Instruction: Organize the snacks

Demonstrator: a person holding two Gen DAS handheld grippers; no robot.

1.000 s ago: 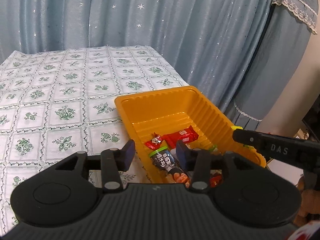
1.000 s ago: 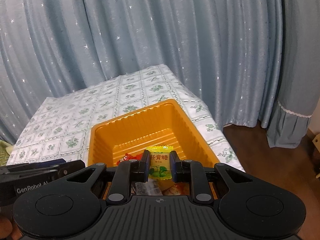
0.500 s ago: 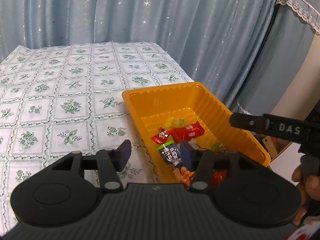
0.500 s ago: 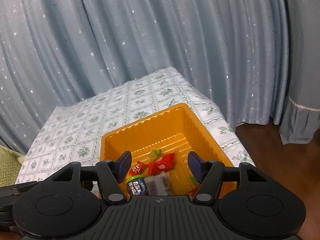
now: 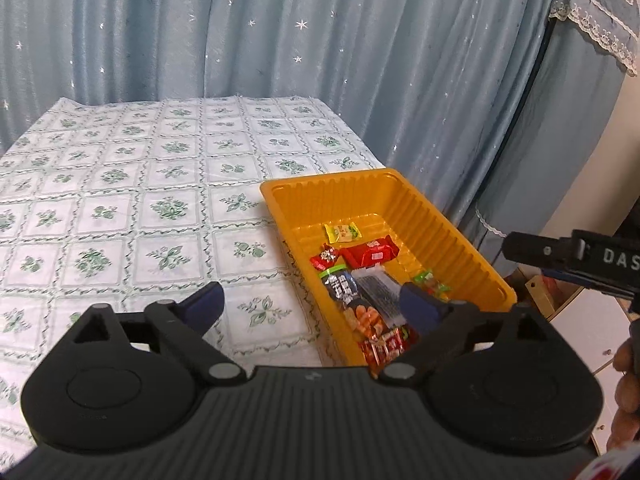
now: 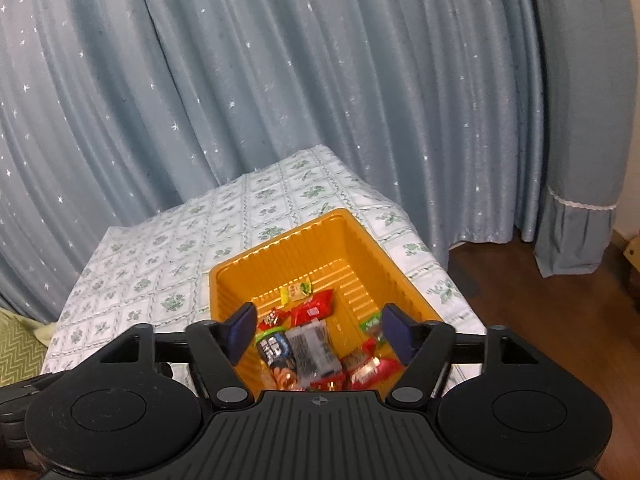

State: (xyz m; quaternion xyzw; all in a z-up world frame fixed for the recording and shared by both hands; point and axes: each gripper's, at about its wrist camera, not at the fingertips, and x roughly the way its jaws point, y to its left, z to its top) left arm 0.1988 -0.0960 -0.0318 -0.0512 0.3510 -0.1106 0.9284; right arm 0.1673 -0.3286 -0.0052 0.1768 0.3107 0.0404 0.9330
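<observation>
From my left gripper (image 5: 310, 304) I see the jaws spread wide with nothing between them, hovering above the counter (image 5: 120, 208) just left of the orange tray (image 5: 440, 232). The tray sits at the counter's right edge, on a white tablecloth with green floral squares.

My right gripper (image 6: 318, 330) also has its jaws wide and empty, poised over the near half of the tray (image 6: 384, 256); in the left view its black body (image 5: 576, 260) shows at the right, beyond the tray's outer rim.

All the snacks I can see lie inside the tray. A small yellow candy packet (image 5: 342, 232) (image 6: 296, 291) lies alone toward the far end. Just nearer are a red wrapped bar (image 5: 372, 252) (image 6: 314, 308) and a small red candy (image 5: 325, 257) (image 6: 272, 319) beside it. A dark packet with a green top (image 5: 340, 286) (image 6: 274, 348) lies touching a clear-wrapped grey packet (image 5: 378, 290) (image 6: 312, 346). A green candy (image 5: 430, 282) (image 6: 370, 323) lies by the right wall, and more red wrappers (image 5: 384, 344) (image 6: 368, 370) crowd the near end.

Blue star-dotted curtains (image 6: 280, 80) hang behind the counter.
</observation>
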